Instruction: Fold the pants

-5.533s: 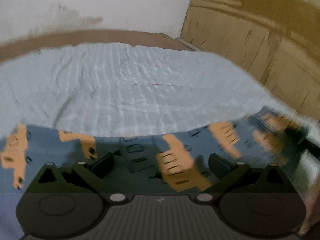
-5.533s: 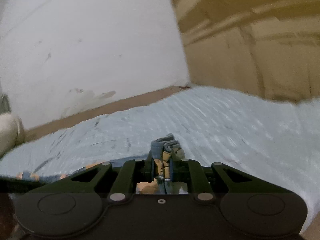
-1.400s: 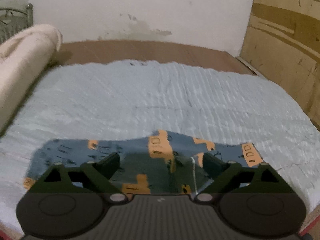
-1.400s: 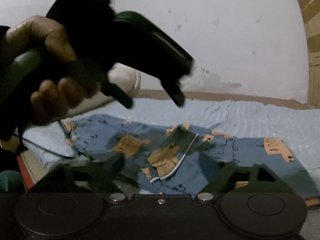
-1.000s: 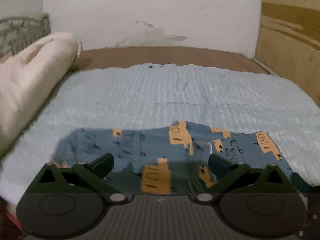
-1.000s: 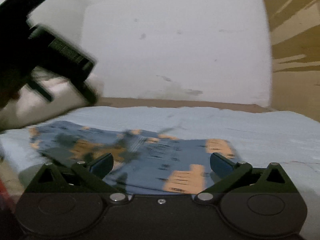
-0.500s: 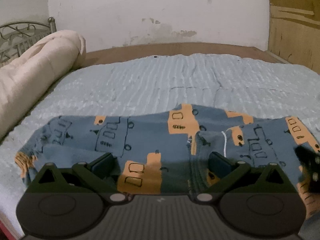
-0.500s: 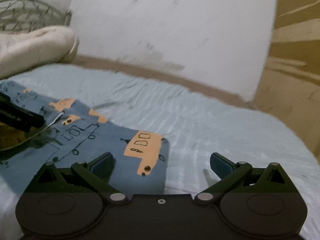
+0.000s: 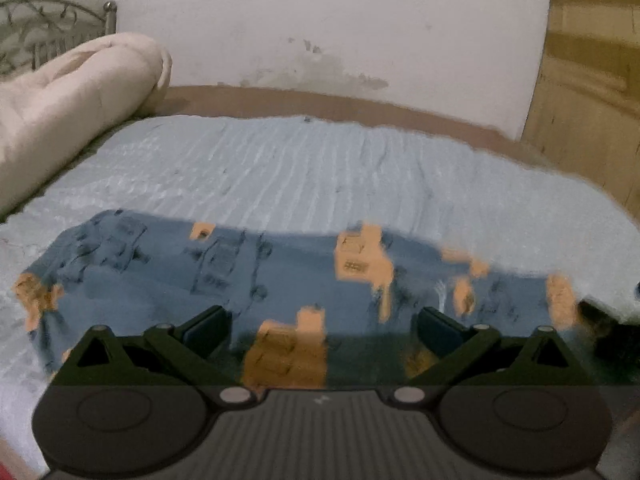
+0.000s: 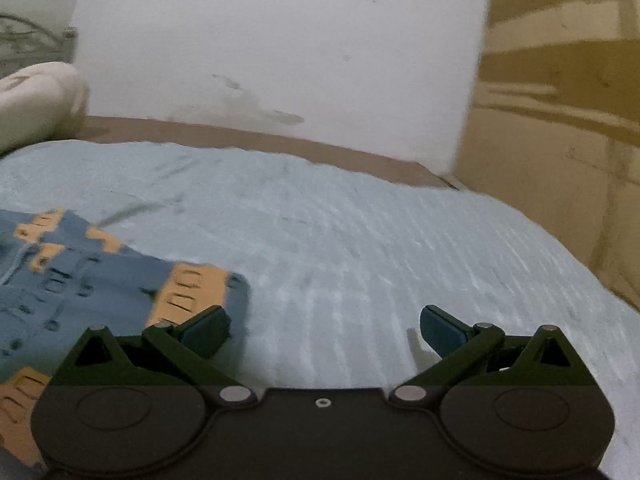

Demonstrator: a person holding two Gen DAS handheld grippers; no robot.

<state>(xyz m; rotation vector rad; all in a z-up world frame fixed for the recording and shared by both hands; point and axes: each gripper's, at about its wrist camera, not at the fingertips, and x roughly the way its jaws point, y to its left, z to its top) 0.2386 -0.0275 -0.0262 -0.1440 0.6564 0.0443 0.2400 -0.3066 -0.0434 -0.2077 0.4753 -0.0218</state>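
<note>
1. To the far left of the left gripper, a rolled cream quilt is seen lying along the edge of the bed, with a metal bed frame behind it.
2. The pants, blue with orange vehicle prints, are spread flat across the pale blue bedspread, directly ahead of and beneath the left gripper, reaching well past both of its fingers.
3. The left gripper is held wide open above the pants; nothing is gripped between its fingers.
4. At the far right of the left wrist view, a dark blurred shape is seen at the end of the pants; what it is cannot be told.
5. In the right wrist view, one end of the pants is seen to the left of the right gripper, with the left finger over its corner.
6. The right gripper is likewise spread wide with nothing held; bare bedspread lies between and ahead of its fingers.
7. To the far right, wooden panelling is seen beside the white wall.
8. No containers are visible in either view.
</note>
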